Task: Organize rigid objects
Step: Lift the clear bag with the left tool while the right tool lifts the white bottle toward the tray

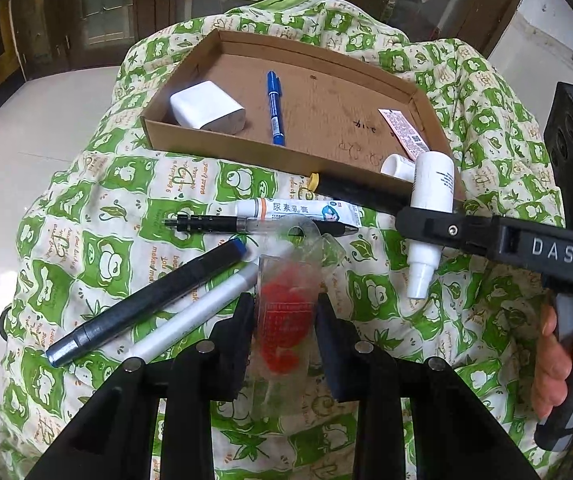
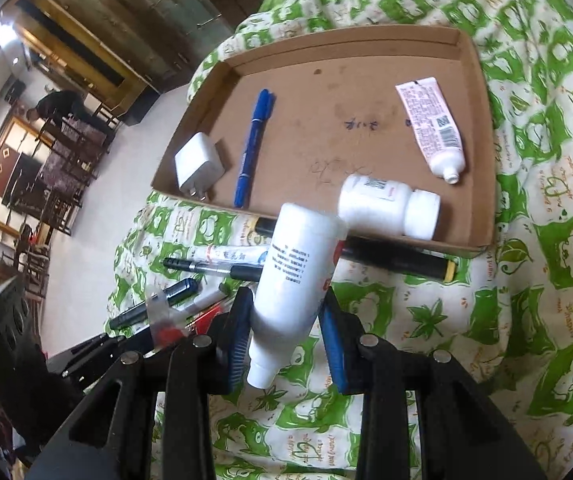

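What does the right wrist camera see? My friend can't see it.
The right tongs hold a white bottle above a green-patterned cloth. Behind sits a cardboard tray holding a blue pen, charger, tube and small bottle.

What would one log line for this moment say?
right claw: shut on white bottle | left claw: around clear packet | cardboard tray: four items

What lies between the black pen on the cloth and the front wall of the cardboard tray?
In the left wrist view, an ointment tube lies just beyond the black pen, then a black marker with yellow ends against the cardboard tray wall.
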`<act>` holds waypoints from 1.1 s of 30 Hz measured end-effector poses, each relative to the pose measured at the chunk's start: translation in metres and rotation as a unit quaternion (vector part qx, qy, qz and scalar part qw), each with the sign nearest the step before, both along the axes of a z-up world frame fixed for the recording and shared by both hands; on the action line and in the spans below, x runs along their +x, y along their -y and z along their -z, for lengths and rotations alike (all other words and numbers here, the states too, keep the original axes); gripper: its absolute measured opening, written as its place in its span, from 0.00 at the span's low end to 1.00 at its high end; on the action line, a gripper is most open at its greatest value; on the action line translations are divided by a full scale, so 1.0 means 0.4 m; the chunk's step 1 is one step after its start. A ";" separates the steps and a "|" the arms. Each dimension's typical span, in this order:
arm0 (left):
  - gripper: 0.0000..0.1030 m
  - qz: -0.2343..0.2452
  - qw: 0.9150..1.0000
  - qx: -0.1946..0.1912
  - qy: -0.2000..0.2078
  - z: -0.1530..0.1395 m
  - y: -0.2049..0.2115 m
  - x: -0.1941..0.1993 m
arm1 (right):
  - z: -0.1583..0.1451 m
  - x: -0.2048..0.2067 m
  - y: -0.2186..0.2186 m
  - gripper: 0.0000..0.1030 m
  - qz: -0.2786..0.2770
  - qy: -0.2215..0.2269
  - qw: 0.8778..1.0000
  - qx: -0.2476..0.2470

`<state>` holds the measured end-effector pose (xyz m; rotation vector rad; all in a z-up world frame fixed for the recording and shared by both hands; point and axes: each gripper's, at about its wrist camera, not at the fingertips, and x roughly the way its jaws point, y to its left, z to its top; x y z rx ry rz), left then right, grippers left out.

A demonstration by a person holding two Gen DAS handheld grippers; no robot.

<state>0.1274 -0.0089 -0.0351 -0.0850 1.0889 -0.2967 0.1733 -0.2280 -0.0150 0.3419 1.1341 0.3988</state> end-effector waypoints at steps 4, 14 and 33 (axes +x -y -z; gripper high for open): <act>0.31 -0.006 1.000 -0.005 0.001 -0.005 -0.005 0.001 | -0.004 -0.005 0.003 0.32 0.000 0.005 1.000 -0.001; 0.31 -0.001 1.000 -0.010 0.001 -0.016 0.015 0.007 | -0.009 -0.004 0.010 0.31 0.003 0.007 1.000 0.003; 0.29 -0.006 1.000 -0.023 0.010 -0.043 0.025 0.027 | -0.025 0.000 0.023 0.31 0.009 0.013 1.000 0.009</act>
